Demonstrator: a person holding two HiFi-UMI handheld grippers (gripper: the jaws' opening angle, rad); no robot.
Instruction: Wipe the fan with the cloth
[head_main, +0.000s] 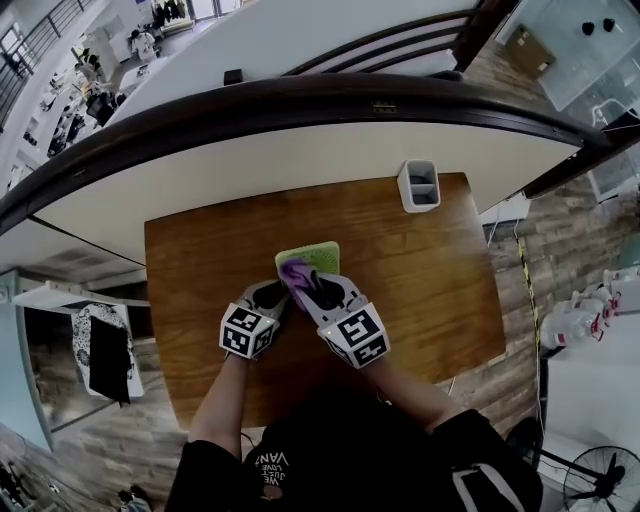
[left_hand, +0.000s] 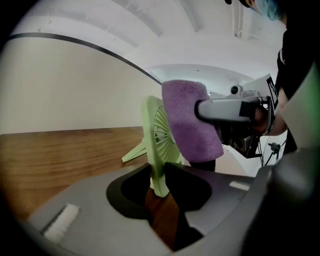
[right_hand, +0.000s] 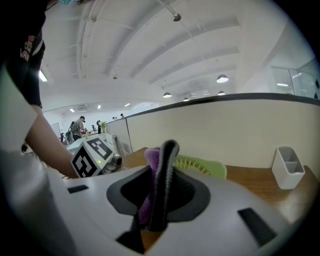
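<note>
A small light-green fan stands on its edge on the wooden table. My left gripper comes at it from the left, and in the left gripper view the fan's rim sits pinched between the two jaws of my left gripper. The purple cloth is clamped in my right gripper, shut on it. It hangs against the fan's grille as a folded purple pad. In the right gripper view the cloth lies beside one dark finger, and the fan shows just behind.
A white two-compartment holder stands at the table's far right edge. A curved white partition with a dark rail rises right behind the table. The person's forearms reach in from the near side.
</note>
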